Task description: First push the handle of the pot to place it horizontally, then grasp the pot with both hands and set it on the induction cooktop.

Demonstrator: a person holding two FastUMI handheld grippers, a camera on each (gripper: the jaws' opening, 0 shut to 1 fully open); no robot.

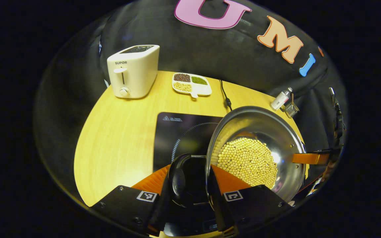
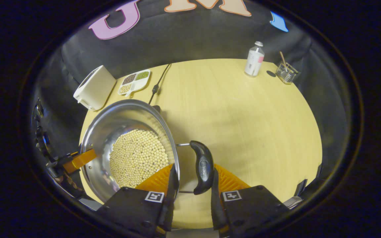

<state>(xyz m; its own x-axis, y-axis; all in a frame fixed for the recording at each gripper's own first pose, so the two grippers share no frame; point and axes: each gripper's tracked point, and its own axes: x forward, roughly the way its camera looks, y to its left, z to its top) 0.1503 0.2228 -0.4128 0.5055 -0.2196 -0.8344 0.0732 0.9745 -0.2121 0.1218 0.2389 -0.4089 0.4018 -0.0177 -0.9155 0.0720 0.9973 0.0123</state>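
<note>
A steel pot (image 1: 286, 138) holding pale round beans (image 1: 248, 162) is held between both grippers, over the right edge of the black induction cooktop (image 1: 174, 132). In the left gripper view my left gripper (image 1: 189, 167) is shut on the pot's black side handle (image 1: 181, 178), and the right gripper (image 1: 309, 158) clamps the far rim. In the right gripper view my right gripper (image 2: 193, 168) is shut on the opposite black handle (image 2: 203, 168), with its left finger inside the pot (image 2: 117, 115) rim. The left gripper (image 2: 79, 160) shows at the far side there.
A white toaster (image 1: 132, 71) stands at the back left of the yellow round table (image 2: 243, 125). Beside it lie a divided dish of grains (image 1: 192, 84) and a black cable (image 1: 224, 94). A small bottle (image 2: 254, 59) and a glass holder (image 2: 286, 72) sit at the back right.
</note>
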